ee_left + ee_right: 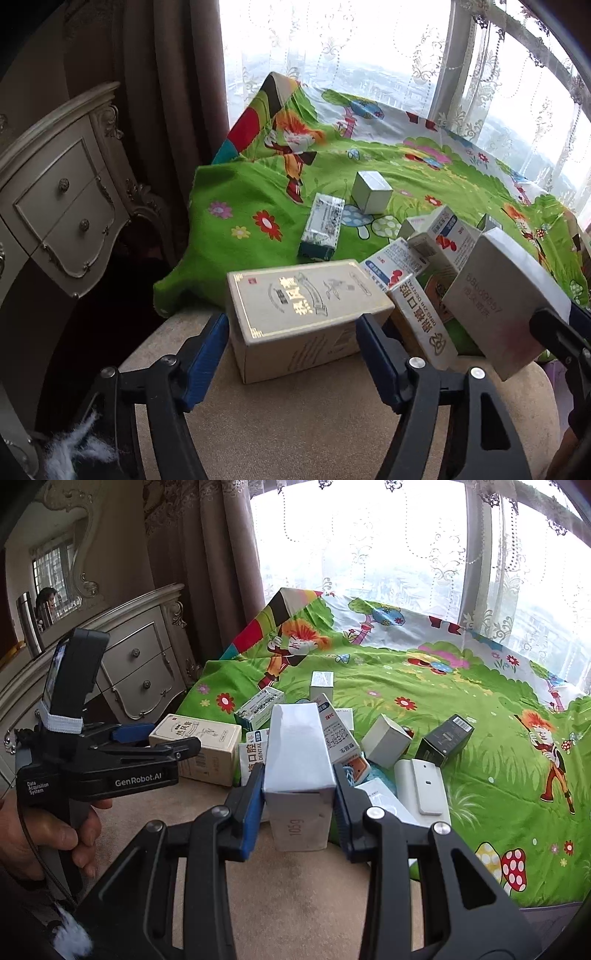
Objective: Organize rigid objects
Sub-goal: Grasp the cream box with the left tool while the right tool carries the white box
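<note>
My right gripper is shut on a tall silver-white box, held above the beige cushion edge; the same box shows at the right of the left wrist view. My left gripper is open, its blue pads on either side of the near end of a beige box with gold lettering, not clamping it. That box also shows in the right wrist view, with the left gripper beside it. Several small medicine boxes lie in a pile between the two.
A green cartoon cloth covers the surface, carrying a black box, a white box, a white flat device and a silver cube. An ornate cream dresser stands left. Curtained windows lie behind.
</note>
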Action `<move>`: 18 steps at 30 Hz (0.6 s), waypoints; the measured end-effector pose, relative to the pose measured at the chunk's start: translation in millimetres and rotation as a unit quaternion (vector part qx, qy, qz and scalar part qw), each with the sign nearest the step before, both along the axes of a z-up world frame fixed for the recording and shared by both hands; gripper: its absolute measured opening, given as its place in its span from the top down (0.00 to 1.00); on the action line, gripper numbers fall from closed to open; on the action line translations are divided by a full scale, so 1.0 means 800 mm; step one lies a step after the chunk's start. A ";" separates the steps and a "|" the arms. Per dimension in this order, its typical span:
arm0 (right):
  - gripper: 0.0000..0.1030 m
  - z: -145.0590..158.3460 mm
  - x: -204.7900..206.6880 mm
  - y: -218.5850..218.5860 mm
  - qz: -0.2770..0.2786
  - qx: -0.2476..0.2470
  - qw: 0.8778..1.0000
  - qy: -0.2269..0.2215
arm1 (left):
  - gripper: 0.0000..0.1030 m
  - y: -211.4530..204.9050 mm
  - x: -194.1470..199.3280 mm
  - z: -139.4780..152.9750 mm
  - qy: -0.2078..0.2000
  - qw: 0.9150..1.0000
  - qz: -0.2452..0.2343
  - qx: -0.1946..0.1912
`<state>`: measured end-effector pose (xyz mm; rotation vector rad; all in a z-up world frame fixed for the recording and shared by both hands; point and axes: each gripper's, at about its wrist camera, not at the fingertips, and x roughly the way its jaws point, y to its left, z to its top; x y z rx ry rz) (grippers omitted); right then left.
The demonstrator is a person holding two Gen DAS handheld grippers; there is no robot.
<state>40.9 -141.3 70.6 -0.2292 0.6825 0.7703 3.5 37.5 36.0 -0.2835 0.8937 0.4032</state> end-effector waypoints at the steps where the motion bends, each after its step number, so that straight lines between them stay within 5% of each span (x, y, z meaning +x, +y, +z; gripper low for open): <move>1: 0.62 -0.001 0.001 -0.001 -0.003 -0.002 1.000 0.000 | 0.16 0.002 -0.004 -0.001 -0.005 1.000 0.006 -0.010; 3: 0.62 -0.002 0.000 -0.003 -0.003 -0.001 1.000 0.004 | 0.00 -0.004 -0.008 0.002 -0.015 1.000 0.002 0.005; 8: 0.62 0.002 -0.004 -0.016 -0.006 0.008 1.000 0.011 | 0.00 0.006 0.004 0.014 -0.021 0.996 -0.087 -0.020; 10: 0.62 0.005 -0.005 -0.023 -0.011 0.007 1.000 0.015 | 0.00 0.011 0.013 0.019 -0.011 0.985 -0.171 -0.010; 12: 0.62 0.008 -0.005 -0.032 -0.015 0.012 0.999 0.027 | 0.00 0.014 0.016 0.027 -0.014 0.975 -0.215 0.056; 18: 0.62 0.017 -0.005 -0.067 -0.051 0.022 0.997 0.049 | 0.00 0.018 0.049 0.008 0.041 0.945 -0.318 0.065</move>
